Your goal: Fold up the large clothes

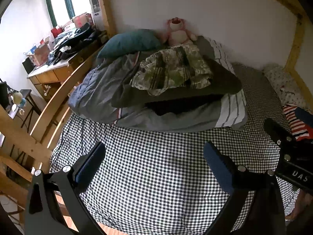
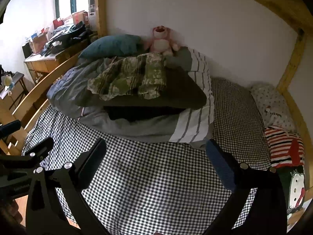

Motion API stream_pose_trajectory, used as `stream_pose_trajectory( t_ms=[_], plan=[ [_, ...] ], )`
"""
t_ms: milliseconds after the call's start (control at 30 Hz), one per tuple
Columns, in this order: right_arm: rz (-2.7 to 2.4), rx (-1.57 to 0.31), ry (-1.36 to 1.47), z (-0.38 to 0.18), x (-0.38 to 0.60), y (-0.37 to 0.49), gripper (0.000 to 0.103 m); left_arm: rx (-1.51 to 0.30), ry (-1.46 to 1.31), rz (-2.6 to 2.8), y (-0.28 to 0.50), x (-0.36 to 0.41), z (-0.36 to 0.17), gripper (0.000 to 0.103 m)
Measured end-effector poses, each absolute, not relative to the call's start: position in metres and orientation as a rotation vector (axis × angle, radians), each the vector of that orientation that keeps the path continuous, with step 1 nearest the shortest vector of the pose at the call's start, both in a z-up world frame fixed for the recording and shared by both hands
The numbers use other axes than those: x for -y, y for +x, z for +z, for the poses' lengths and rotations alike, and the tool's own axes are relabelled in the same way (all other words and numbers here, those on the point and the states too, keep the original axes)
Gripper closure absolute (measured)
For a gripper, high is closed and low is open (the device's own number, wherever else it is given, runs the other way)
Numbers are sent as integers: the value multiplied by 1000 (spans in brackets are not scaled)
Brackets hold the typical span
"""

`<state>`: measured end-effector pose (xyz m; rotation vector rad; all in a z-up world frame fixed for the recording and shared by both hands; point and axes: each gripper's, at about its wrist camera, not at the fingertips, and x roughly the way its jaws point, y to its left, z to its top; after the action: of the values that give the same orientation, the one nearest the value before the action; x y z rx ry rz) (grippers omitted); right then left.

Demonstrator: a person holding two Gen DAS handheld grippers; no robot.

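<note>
- My left gripper (image 1: 154, 160) hangs over the checked sheet (image 1: 156, 176) with its jaws spread wide and nothing between them.
- My right gripper (image 2: 156, 160) is spread the same way, empty, above the same sheet, just beside the left one; its black frame shows at the right edge of the left view.
- Ahead of both grippers, past the bare stretch of sheet, lies a heaped grey quilt (image 1: 101, 90) with a striped end.
- The clothes rest on top of that quilt: a crumpled camouflage garment (image 1: 172, 70) lies on a dark olive garment (image 1: 223, 82), and a black piece (image 1: 176, 107) sticks out beneath them.
- Farther ahead, against the wall, sit a teal pillow (image 1: 129, 43) and a pink plush bear (image 1: 178, 31).
- To the right of my right gripper lies a red-striped cloth (image 2: 279, 145), touching the wooden bed frame (image 2: 291, 62).
</note>
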<state>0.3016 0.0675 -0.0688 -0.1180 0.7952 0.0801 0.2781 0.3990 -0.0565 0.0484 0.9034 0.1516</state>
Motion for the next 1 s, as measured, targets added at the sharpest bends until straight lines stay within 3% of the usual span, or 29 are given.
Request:
stream_pose_trajectory(
  t_ms=[1000],
  plan=[
    [90, -804, -126, -71, -72, 310, 3, -905, 66, 138, 283, -399, -57, 4]
  ],
)
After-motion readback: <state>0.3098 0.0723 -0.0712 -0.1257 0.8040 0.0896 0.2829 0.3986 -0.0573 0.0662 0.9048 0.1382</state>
